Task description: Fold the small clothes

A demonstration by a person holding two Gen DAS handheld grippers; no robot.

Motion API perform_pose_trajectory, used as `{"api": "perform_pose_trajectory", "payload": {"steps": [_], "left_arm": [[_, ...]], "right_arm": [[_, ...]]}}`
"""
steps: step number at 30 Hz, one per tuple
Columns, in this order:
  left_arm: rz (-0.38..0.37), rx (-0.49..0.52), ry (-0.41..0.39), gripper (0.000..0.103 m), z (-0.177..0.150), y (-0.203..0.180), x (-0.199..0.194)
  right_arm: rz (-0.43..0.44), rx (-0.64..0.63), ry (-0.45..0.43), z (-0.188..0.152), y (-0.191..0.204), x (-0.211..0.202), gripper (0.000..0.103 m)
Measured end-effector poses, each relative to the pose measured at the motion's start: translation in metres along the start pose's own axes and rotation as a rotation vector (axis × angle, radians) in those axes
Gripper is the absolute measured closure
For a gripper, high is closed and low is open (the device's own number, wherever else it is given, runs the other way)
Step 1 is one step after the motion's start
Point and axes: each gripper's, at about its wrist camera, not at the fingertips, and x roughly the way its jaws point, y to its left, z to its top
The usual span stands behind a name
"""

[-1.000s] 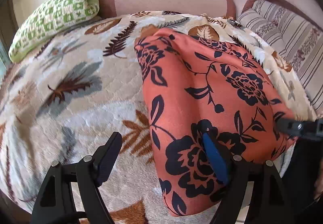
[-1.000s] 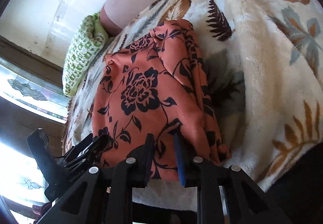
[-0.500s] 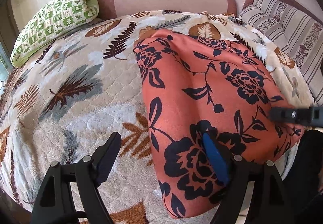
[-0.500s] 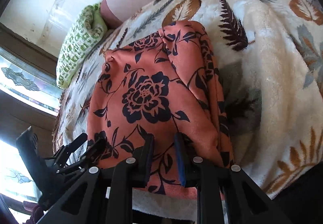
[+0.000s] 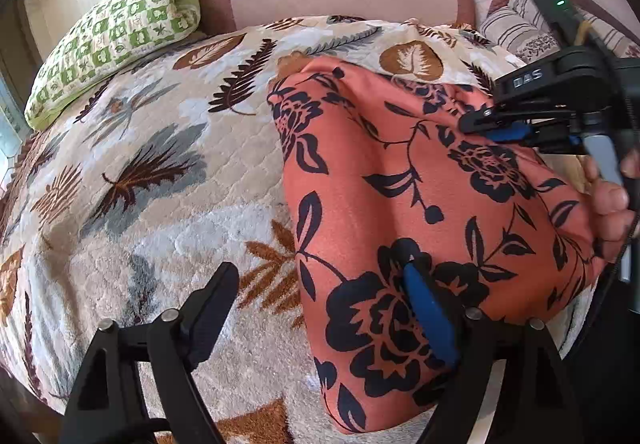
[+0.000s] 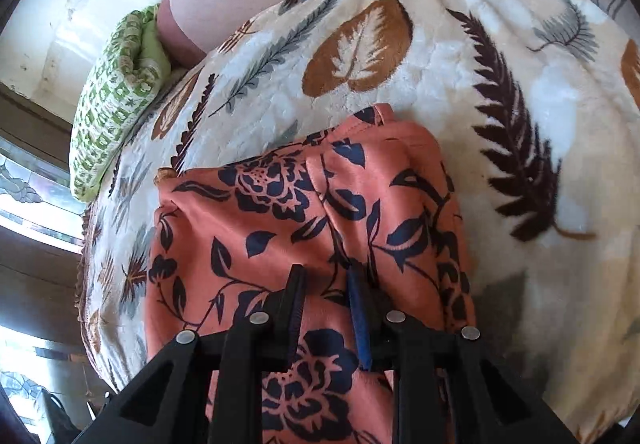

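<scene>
Orange floral garment [image 5: 420, 180] lies folded, navy blooms, on leaf-print blanket [image 5: 132, 172].

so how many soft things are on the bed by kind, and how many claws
Floral garment: 1
Leaf-print blanket: 1
Green checked pillow: 1
Striped cushion: 1
Claws: 2, left claw and right claw
Total: 6
</scene>
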Motion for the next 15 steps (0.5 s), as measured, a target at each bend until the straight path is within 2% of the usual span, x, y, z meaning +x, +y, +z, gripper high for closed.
{"api": "perform_pose_trajectory", "payload": {"steps": [5, 8, 11, 15], "left_arm": [[-0.006, -0.020, 0.007, 0.015, -0.002, 0.002, 0.000], [0.001, -0.018, 0.005, 0.015, -0.002, 0.001, 0.000], [0.003, -0.016, 0.006, 0.015, -0.003, 0.000, -0.001], [0.005, -0.020, 0.006, 0.015, -0.004, 0.000, 0.000]], "right_arm": [[0.023, -0.020, -0.027, -0.017, 0.003, -0.030, 0.077], [0.061, -0.047, -0.037, -0.040, 0.004, -0.052, 0.077], [0.057, -0.066, -0.038, -0.067, 0.003, -0.067, 0.077], [0.013, -0.109, 0.010, -0.100, -0.004, -0.050, 0.076]]}}
